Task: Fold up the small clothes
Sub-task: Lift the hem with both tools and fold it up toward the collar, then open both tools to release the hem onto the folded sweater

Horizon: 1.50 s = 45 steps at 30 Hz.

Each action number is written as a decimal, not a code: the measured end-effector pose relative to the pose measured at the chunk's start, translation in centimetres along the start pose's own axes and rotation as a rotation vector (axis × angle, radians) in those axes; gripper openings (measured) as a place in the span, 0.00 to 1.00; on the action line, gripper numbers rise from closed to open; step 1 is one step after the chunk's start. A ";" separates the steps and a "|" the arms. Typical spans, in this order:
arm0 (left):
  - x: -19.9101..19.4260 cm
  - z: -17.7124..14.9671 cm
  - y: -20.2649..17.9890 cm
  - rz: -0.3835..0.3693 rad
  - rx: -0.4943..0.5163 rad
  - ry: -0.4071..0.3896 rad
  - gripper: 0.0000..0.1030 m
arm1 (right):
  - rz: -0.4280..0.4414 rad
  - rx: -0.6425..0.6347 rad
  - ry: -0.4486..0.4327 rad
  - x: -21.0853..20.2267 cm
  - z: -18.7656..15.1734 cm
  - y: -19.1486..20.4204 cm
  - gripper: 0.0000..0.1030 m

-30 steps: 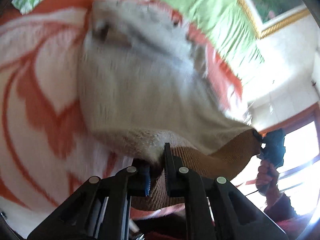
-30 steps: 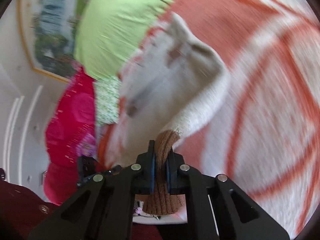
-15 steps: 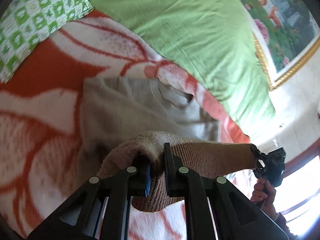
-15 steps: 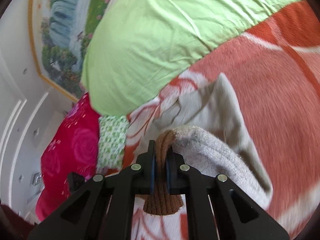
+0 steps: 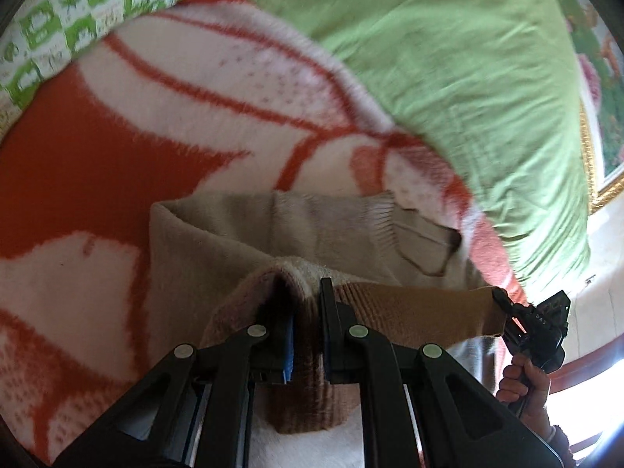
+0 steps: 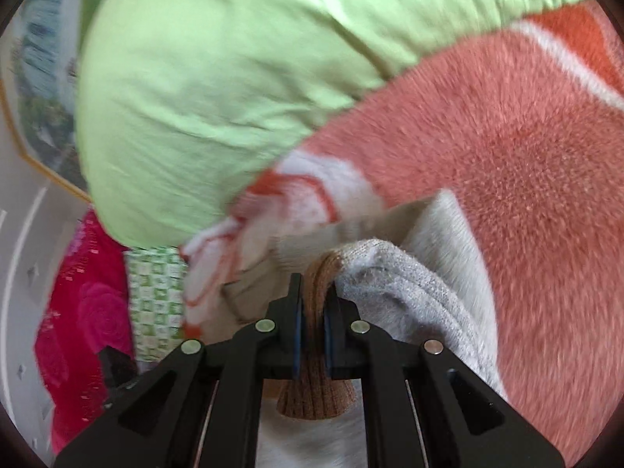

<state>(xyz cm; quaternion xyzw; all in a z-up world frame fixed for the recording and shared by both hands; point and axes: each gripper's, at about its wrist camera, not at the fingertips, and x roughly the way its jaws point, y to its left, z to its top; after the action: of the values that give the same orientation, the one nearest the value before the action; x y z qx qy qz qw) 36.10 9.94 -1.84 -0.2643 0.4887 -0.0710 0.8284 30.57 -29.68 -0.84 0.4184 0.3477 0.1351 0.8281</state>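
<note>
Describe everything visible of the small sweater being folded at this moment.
The sweater is a fuzzy cream-grey knit with a ribbed tan-brown hem band and a ribbed neckline. It lies on the orange-and-white blanket, neck toward the green pillow. The hem is lifted and carried over the body, stretched between both tools: the left tool is shut on one hem corner, the right tool on the other. The rest of the body rests flat on the blanket.

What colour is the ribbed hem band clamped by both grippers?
Tan-brown ribbed hem band, unlike the cream sweater body; clearest in the left wrist view.
</note>
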 end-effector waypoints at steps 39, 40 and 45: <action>3.3 1.3 -6.3 0.180 0.265 -0.055 0.56 | -0.180 -0.296 -0.090 3.3 1.0 4.4 0.51; 2.9 2.3 -6.0 0.163 0.222 -0.074 0.56 | -0.175 -0.275 -0.098 3.2 1.4 4.2 0.51; -0.2 1.8 -5.1 0.134 0.159 -0.121 0.59 | -0.097 -0.245 -0.109 0.6 -0.1 4.3 0.51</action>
<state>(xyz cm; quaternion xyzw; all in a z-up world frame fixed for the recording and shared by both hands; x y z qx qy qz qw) 38.26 6.35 1.60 -0.1683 0.4473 -0.0381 0.8776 31.24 -26.63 2.19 0.3038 0.3029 0.1131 0.8962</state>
